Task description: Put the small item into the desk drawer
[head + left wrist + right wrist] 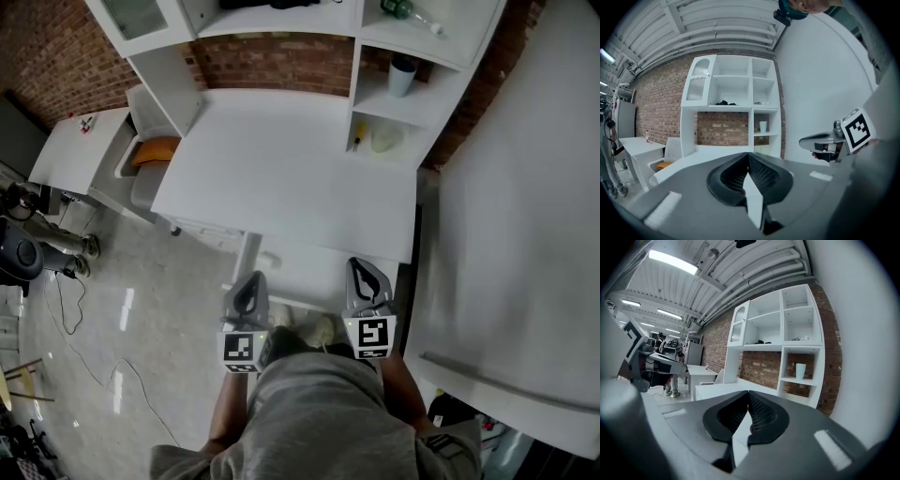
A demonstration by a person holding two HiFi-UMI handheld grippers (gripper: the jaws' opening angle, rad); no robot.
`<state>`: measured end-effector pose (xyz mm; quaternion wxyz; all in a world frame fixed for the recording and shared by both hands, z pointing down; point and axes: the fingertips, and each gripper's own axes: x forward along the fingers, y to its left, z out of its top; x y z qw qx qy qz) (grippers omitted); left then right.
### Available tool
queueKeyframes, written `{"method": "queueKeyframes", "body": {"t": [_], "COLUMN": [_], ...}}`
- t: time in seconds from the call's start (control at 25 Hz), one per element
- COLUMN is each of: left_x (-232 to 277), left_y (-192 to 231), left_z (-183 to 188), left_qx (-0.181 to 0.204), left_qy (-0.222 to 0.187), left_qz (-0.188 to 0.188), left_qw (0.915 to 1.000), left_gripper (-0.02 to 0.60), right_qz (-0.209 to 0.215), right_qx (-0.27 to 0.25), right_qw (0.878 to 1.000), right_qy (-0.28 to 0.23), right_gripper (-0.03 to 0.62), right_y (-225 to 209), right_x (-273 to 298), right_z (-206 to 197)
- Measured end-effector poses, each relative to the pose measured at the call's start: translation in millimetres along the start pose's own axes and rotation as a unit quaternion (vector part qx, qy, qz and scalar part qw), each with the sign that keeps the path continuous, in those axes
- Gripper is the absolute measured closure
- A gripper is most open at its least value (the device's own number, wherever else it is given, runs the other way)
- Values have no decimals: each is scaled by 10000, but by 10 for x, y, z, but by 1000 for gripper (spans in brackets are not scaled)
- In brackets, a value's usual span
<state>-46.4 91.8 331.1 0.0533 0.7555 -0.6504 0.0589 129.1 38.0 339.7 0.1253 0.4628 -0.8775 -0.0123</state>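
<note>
A white desk point(281, 178) with a shelf hutch stands in front of me. In a low cubby at its right lies a small yellow item point(359, 135) beside a pale object point(385, 140). Below the desk's front edge shows the white drawer point(309, 272); I cannot tell if it is open. My left gripper point(253, 278) and right gripper point(362, 266) hover side by side at that front edge, pointing at the desk. Both are shut and empty, the left jaws point(748, 155) and the right jaws point(749, 393) meeting at the tips.
A white cup point(401, 75) stands on the shelf above the cubby, and a green bottle point(397, 8) lies higher up. A chair with an orange cushion point(153, 152) and a second white table point(75, 141) stand at the left. A big white panel point(525, 225) lies close at the right.
</note>
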Motion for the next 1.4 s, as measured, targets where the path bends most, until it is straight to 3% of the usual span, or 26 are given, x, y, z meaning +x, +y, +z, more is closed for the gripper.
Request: {"method": "queueKeyframes", "body": {"t": [1.4], "left_x": [1], "left_y": [-22], "left_z": [3], "left_qx": [68], "left_qy": [47], "left_qz": [152], "left_qw": [9999], "left_gripper": [569], "right_qz": [111], "right_qx": [5], "right_qw": [9999], "right_qy": [27], "right_gripper": [591], "right_y": [-39], "right_x": [-55], "right_z": [-80]}}
